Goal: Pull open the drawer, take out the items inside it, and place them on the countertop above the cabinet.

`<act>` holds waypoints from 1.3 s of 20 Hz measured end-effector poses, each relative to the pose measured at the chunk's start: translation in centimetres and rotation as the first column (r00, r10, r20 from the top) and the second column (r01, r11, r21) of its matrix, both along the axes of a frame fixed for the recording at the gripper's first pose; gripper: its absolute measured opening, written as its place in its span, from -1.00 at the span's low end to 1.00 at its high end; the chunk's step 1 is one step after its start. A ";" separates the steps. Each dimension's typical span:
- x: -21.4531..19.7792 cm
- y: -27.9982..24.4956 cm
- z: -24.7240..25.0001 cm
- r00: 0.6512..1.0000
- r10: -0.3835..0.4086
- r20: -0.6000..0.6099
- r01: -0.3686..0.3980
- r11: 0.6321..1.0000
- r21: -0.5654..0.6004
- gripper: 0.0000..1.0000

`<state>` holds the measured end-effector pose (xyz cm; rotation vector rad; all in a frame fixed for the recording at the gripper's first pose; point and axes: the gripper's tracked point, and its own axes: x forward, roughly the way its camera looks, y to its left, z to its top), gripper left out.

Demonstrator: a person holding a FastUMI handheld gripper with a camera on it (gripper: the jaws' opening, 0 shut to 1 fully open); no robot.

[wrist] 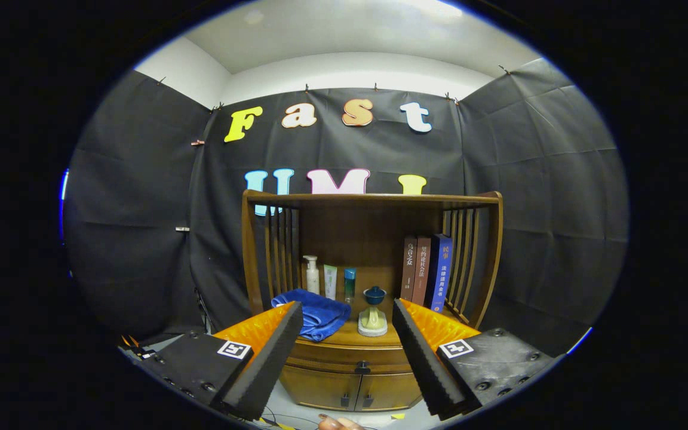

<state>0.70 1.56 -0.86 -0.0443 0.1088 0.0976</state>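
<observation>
The drawer (353, 353) sits shut, flush in the cabinet (350, 382) front beneath the countertop (347, 335), its small dark pull (362, 366) at centre. On the countertop lie a blue towel (319, 313), three bottles (329, 279), a blue-and-pale stand (373, 313) and books (426, 272) at far right. This fits either items already set out and the drawer closed again, or contents yet inside; which cannot be settled. The gripper (347, 352) hangs spread wide, empty, short of the cabinet. Drawer contents are hidden; the fingers mask its ends.
</observation>
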 end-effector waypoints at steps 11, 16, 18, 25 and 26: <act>-0.2 -0.6 0.4 1.000 -0.009 0.012 0.009 1.000 -0.002 0.97; -0.2 -0.8 0.5 1.000 -0.010 0.018 0.010 1.000 0.000 0.97; -0.3 -1.0 0.6 1.000 -0.010 0.023 0.010 1.000 0.002 0.97; -0.5 -1.4 0.4 1.000 -0.014 0.020 0.014 1.000 0.002 0.97; -0.5 -1.5 0.4 1.000 -0.016 0.020 0.016 1.000 0.001 0.97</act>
